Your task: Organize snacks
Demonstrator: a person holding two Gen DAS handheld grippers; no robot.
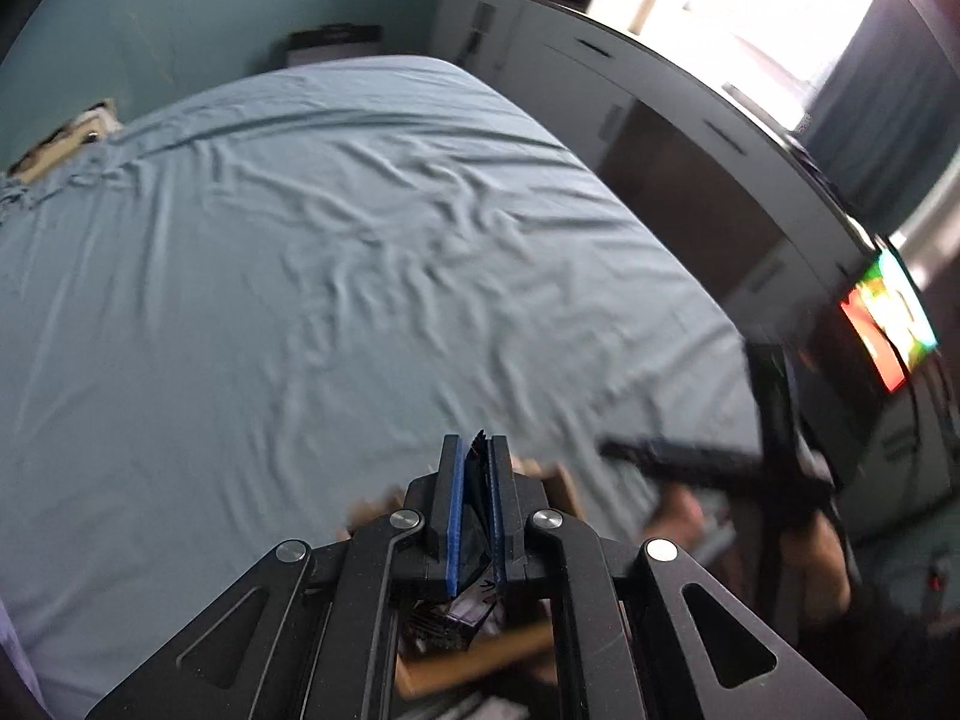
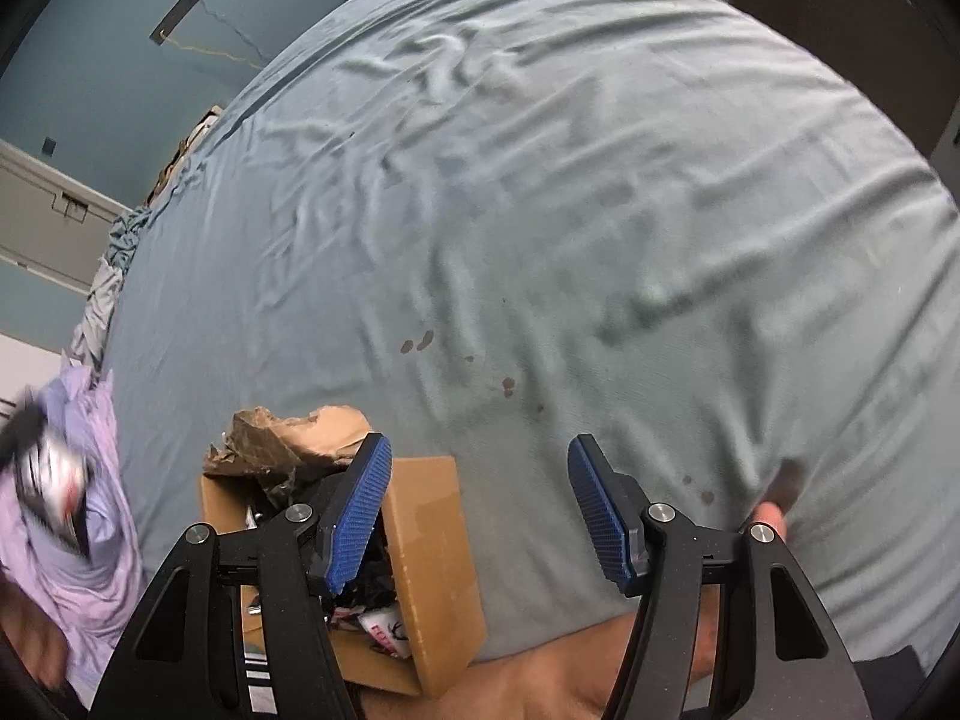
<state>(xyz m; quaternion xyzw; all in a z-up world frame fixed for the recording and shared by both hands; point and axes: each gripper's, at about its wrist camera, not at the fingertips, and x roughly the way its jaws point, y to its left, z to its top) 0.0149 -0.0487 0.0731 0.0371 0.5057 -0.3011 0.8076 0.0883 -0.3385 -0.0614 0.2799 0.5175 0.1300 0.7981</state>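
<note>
Ribbed blue fingers [image 1: 454, 516] pinch crinkly dark wrapper [image 1: 477, 501].

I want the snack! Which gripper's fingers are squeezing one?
The left gripper: its fingers pinch a dark snack packet. The right gripper is open, empty.

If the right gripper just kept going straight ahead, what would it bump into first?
Probably the bed sheet. The right gripper is open with nothing between its fingers, and the cardboard box sits off to its left.

No legible text or labels
</note>
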